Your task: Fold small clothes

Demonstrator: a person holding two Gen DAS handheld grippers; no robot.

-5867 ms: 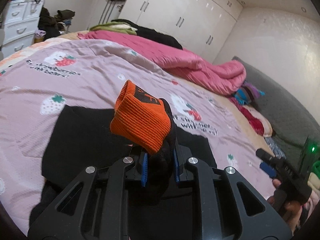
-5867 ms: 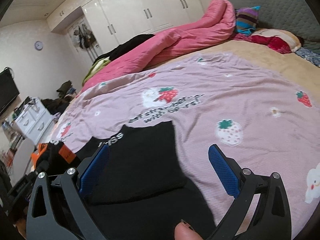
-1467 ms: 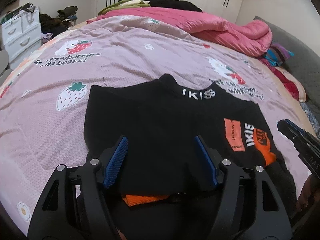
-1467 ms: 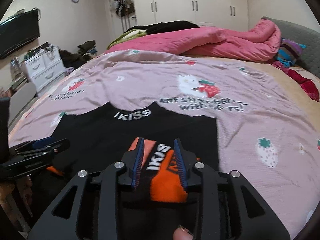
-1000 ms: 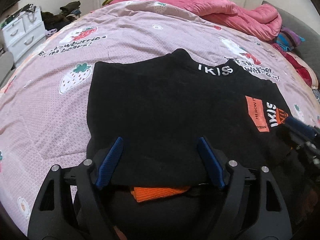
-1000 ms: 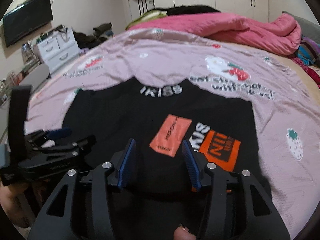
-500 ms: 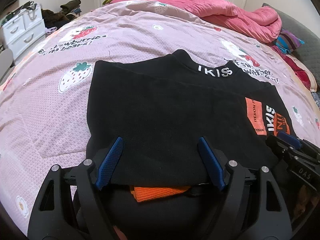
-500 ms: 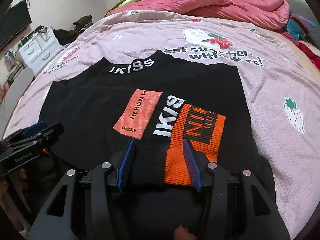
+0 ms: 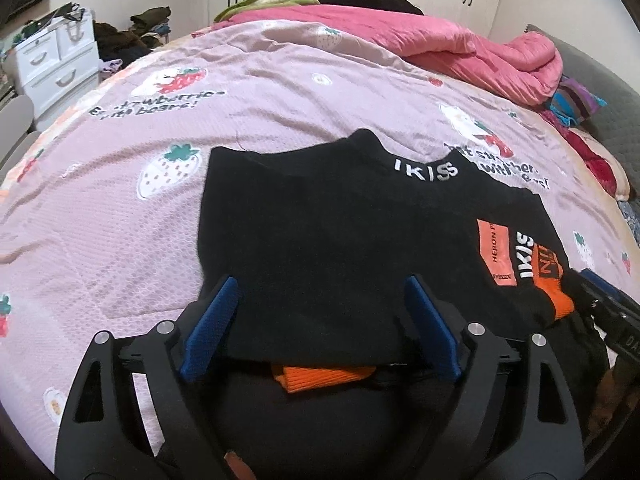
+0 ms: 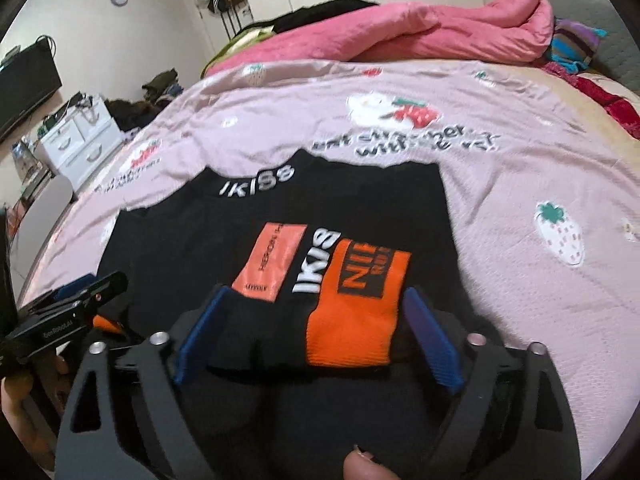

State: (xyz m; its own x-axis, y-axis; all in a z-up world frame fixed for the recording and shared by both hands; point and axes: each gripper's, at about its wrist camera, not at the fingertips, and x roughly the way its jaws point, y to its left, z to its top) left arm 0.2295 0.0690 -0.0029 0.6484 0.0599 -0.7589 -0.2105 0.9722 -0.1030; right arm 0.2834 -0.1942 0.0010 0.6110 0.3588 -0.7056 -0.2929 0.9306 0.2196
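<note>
Here's the black sweater (image 9: 340, 240), laid out flat on the bed (image 9: 120, 208) over the pink strawberry-print sheet, neckline pointing away and white "IKISS" lettering across the collar (image 9: 426, 170). The right sleeve (image 10: 320, 280) is folded in across the chest, showing a salmon patch, more white "IKISS" text and a bright orange ribbed cuff (image 10: 356, 308) with black lettering. Down at the near edge, the other orange cuff (image 9: 324, 376) peeks out from under the folded black body, so both sleeves sit tucked in and the garment reads as a neat rectangle, edges fairly straight. Now the tools: the left hand-held gripper (image 9: 320, 328) hovers low over the near hem, its 2 blue-padded fingers (image 9: 210, 328) spread wide apart with only cloth showing between them, pinching nothing. The right hand-held gripper (image 10: 320, 344) sits just above the folded sleeve, blue pads (image 10: 434, 344) also spread, flanking the orange cuff on either side without closing on it; a thumb tip shows at the bottom of that view. Each tool appears at the edge of the other's view, both at the near side of the sweater. Beyond it, a rumpled pink duvet (image 10: 380, 32) is heaped at the far edge of the bed.
</note>
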